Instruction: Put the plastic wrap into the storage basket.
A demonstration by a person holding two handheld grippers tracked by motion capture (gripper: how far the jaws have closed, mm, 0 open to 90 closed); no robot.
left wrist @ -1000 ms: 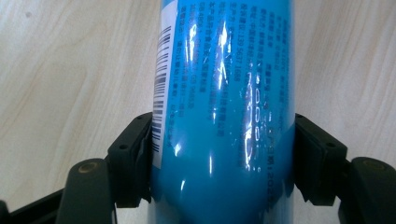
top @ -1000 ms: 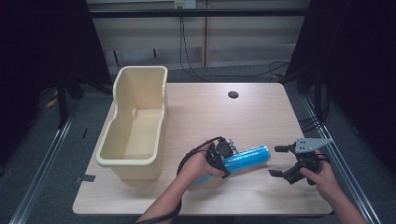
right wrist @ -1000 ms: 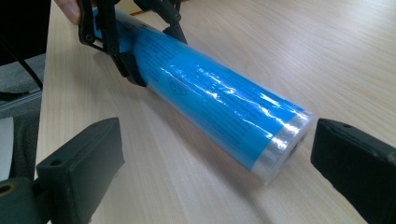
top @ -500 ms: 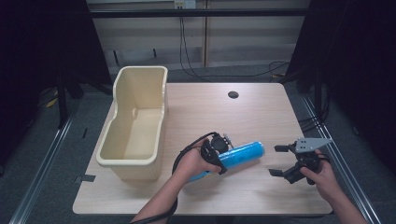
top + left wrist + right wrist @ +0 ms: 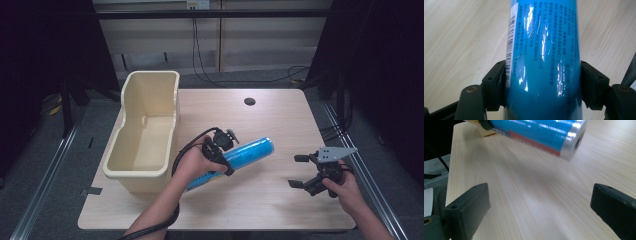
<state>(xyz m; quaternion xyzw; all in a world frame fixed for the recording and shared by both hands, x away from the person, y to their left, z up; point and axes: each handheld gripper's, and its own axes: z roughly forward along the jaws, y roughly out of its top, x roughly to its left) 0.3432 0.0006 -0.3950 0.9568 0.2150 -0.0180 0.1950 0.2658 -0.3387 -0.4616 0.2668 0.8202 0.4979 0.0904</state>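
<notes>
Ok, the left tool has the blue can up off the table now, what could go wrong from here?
1. The blue can is glossy and round, and the left tool grips it on two narrow pads; it might slip or twist.
2. Its long end sticks out toward the right tool, open and idle nearby; a swing could clip it.
3. The cream bin has tall walls; the can might catch its rim.

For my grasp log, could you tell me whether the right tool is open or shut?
Open: the right tool has its jaws spread wide over bare table, with nothing between them.

Glossy blue cylindrical can [image 5: 245, 154] with barcode and small print, metal end, tilted diagonally above the wooden table, just beside the cream bin.
</notes>
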